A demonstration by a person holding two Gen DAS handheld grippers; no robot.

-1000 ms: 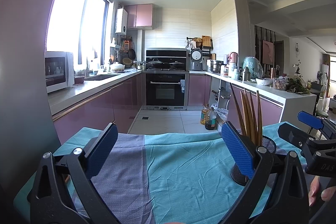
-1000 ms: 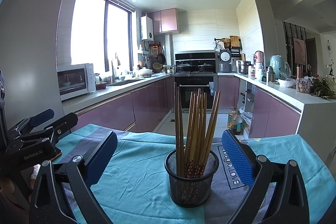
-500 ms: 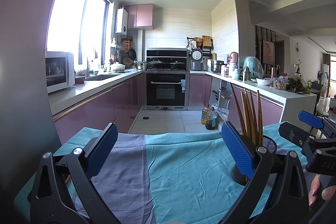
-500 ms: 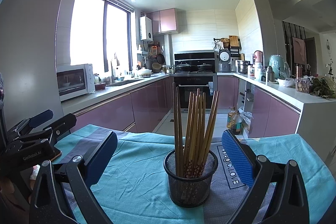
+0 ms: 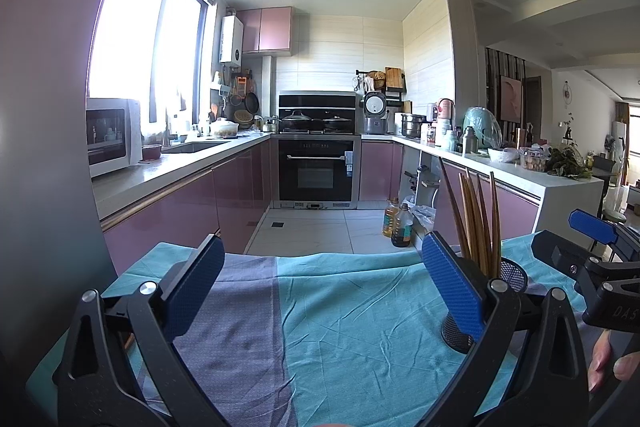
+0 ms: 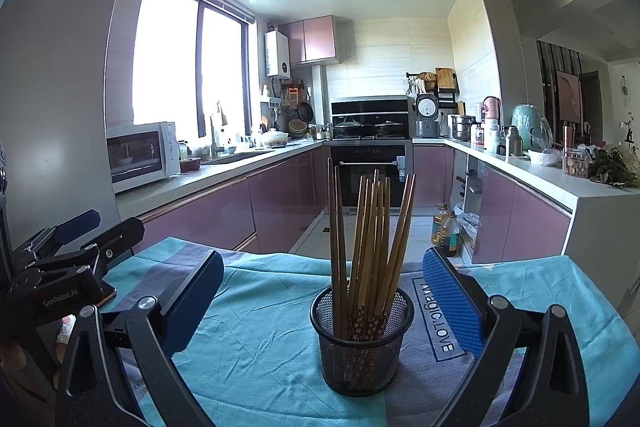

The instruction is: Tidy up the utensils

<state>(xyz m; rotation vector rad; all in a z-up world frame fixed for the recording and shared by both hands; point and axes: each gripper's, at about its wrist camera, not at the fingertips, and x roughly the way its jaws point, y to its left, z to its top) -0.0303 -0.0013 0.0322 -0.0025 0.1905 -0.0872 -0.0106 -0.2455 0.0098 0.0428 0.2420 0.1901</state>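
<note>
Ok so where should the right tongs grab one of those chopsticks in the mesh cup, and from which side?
Grip a chopstick near its bare upper end, coming in level from the near side and pulling up. The chopsticks stand almost upright and fan apart at the top, so the outermost right one is probably easiest to single out; lower down the mesh cup crowds them. The right tongs are open.

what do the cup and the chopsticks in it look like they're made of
The cup looks like black metal mesh; light shows through its fine grid wall. The chopsticks seem to be wood or bamboo, matte tan, with a dark speckled pattern on their lower ends. Which of the two is unclear.
</note>
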